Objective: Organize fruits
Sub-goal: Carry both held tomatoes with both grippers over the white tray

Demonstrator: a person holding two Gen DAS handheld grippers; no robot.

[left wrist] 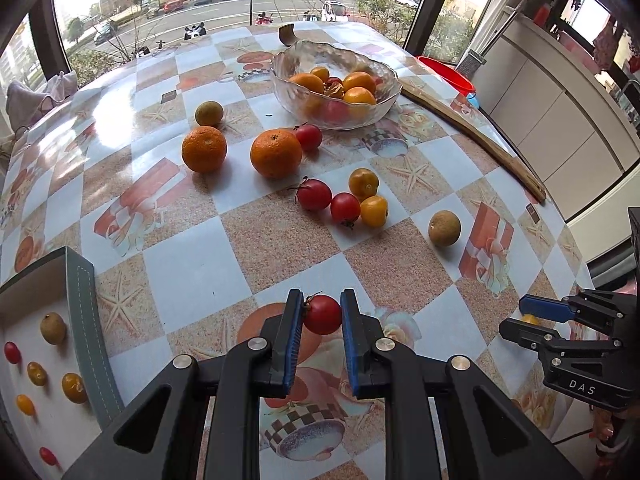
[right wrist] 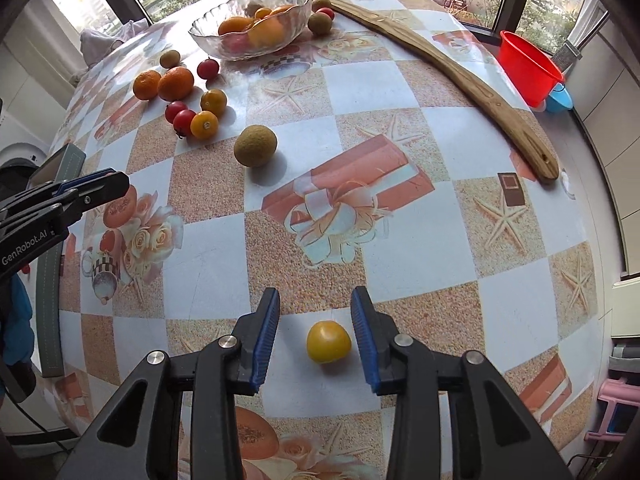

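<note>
Between the blue pads of the left tongs (left wrist: 321, 314), a red cherry tomato (left wrist: 322, 314) is pinched from both sides, lifted clear of the bench (left wrist: 192, 276), probably bound for the box (left wrist: 80, 308) at eight o'clock, where small fruits already lie sorted. The right tongs (right wrist: 315, 322) stand open, straddling a yellow tomato (right wrist: 328, 341) that rests untouched on the bench, seemingly lined up for a pinch. Loose fruit sits toward twelve o'clock, near the glass bowl (left wrist: 384, 98).
</note>
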